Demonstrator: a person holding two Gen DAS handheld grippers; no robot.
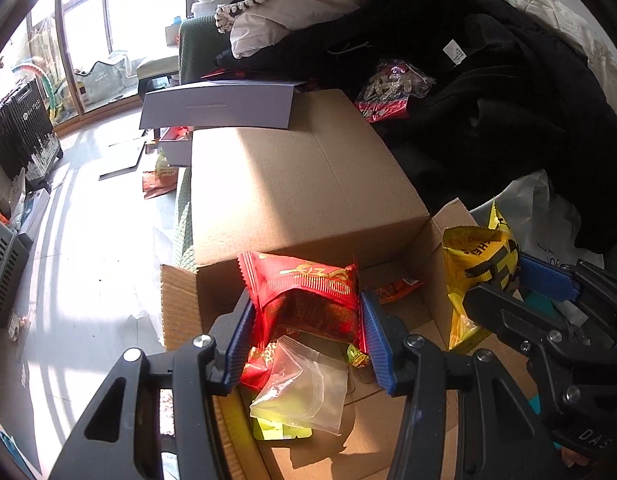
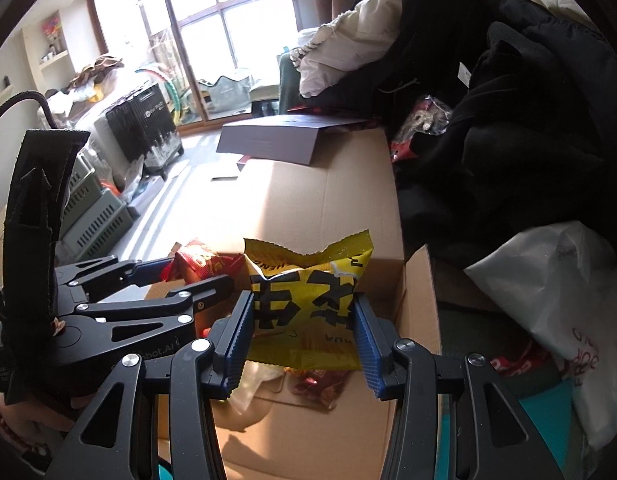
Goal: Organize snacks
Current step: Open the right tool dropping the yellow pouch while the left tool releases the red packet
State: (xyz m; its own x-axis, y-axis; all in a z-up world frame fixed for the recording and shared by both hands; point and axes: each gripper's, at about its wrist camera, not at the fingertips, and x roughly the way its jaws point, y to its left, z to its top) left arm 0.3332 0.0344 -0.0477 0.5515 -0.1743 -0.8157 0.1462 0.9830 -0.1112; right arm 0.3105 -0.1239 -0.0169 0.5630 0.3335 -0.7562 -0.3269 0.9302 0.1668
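Left gripper (image 1: pixel 306 316), fingers clamped on a red snack packet (image 1: pixel 308 296), and right gripper (image 2: pixel 304 330), fingers clamped on a yellow snack packet (image 2: pixel 308 296), both above the open cardboard box (image 1: pixel 308 184).

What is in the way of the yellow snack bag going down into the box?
Nothing blocks it from above. The right gripper holds the yellow snack bag over the open cardboard box. Below it lie a clear plastic bag and other snack packets, so it would land on those.
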